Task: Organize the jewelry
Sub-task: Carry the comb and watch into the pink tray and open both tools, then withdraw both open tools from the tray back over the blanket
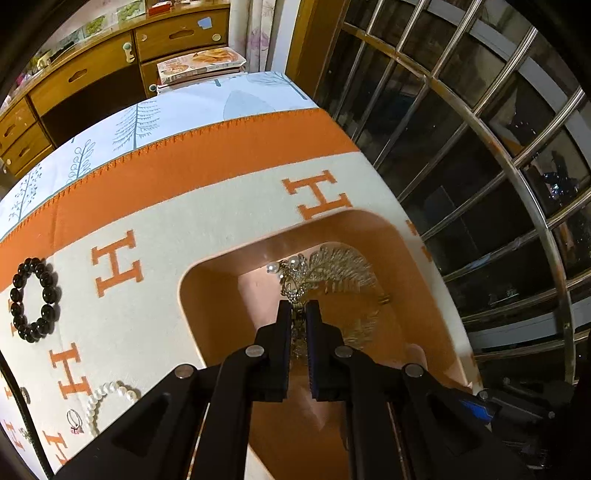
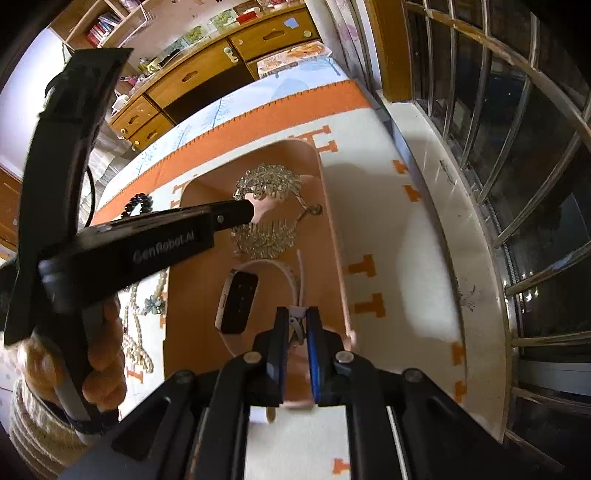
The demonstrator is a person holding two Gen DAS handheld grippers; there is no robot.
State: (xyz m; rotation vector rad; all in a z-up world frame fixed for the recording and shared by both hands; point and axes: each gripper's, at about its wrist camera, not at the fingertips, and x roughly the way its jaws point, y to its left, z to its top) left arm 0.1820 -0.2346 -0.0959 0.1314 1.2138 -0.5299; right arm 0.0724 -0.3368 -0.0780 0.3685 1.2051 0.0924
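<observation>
While my left gripper clamps the rhinestone hair comb over the tray at lower centre, my right gripper pinches the watch strap there.

Home, living or bedroom: wooden dresser with drawers, bookshelf, barred window, floral curtain, leaf-print tablecloth under orange H blanket.

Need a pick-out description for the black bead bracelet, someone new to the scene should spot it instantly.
Start at the orange-and-cream blanket on the table, then look well left of the pink tray. The bracelet lies flat there as an open ring on the cream part, near the orange band. It is the only glossy black piece; the pearls nearby are white.
</observation>
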